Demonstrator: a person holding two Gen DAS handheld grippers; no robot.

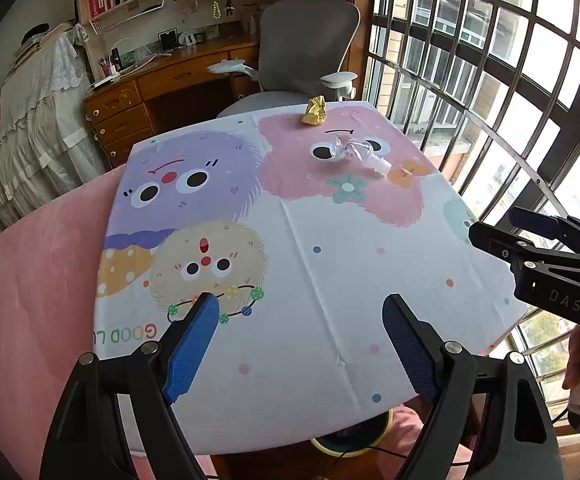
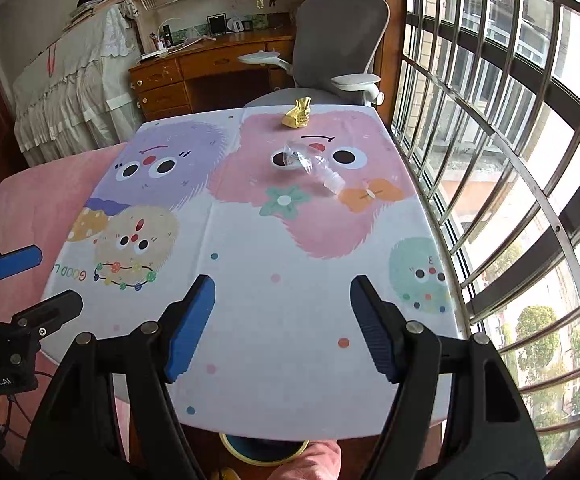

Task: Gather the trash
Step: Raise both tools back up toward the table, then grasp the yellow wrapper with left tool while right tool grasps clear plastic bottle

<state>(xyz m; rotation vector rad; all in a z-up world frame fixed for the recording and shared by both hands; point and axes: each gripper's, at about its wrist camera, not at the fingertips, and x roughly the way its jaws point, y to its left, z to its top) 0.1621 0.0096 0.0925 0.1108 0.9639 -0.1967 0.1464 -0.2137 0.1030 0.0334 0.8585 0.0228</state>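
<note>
Table (image 1: pixel 330 280): 1 yellow wrapper (image 1: pixel 314 111) at far edge, 1 clear bottle (image 1: pixel 356 151) just in front. L gripper (image 1: pixel 300 312) & R gripper (image 2: pixel 281 300) both spread wide, holding nothing.

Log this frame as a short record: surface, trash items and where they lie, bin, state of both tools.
surface: table with cartoon cloth
trash 1: yellow wrapper, crumpled, near far edge
trash 2: clear plastic bottle, crushed, lying just nearer than the wrapper
bin: round container under near table edge, partly hidden
left tool: open, holding nothing
right tool: open, holding nothing
contact: neither tool touches trash
</note>
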